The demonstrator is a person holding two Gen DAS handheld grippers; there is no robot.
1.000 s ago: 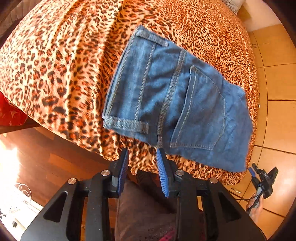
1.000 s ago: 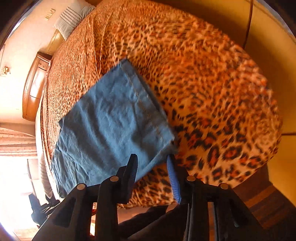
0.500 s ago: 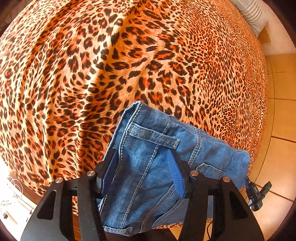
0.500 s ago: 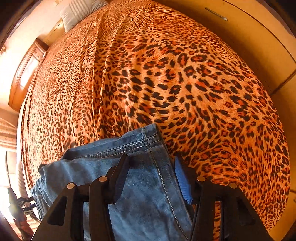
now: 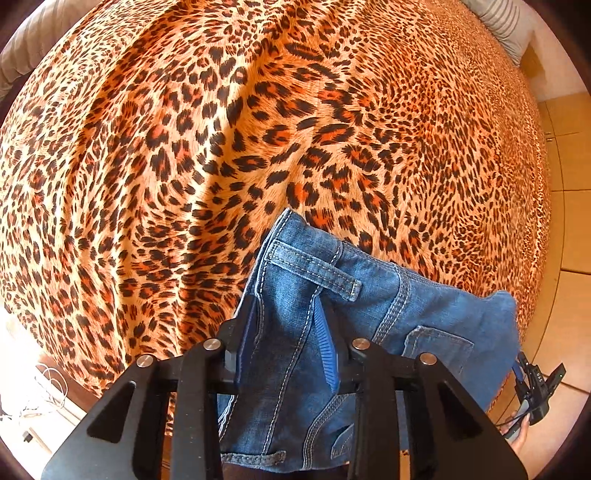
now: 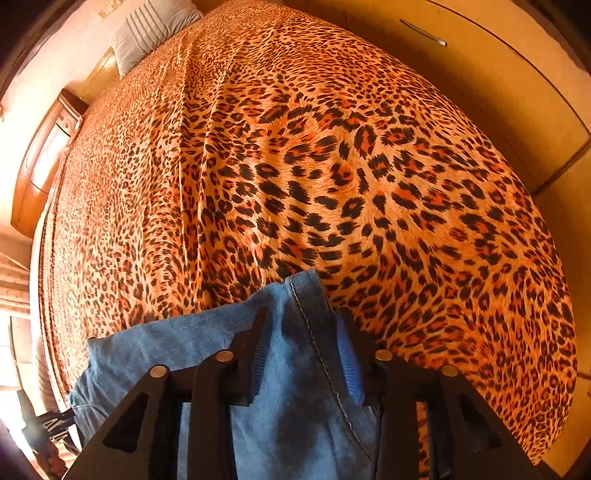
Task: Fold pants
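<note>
The folded jeans (image 5: 369,321) were lying at the near edge of the leopard-print bedspread (image 5: 221,147), gripped at both ends, probably so the bundle could be moved in one piece; the left gripper (image 5: 286,332) was clamped on the waistband by a belt loop (image 5: 314,267); the right gripper (image 6: 301,354) was closed over the opposite stitched edge; both were held low, pointing across the bed.

A leopard-print bedspread (image 6: 332,166) covers the bed — a striped grey pillow (image 6: 147,33) at its head, a wooden nightstand (image 6: 44,162) beside, tan wardrobe doors (image 6: 498,85) alongside, sunlit.
</note>
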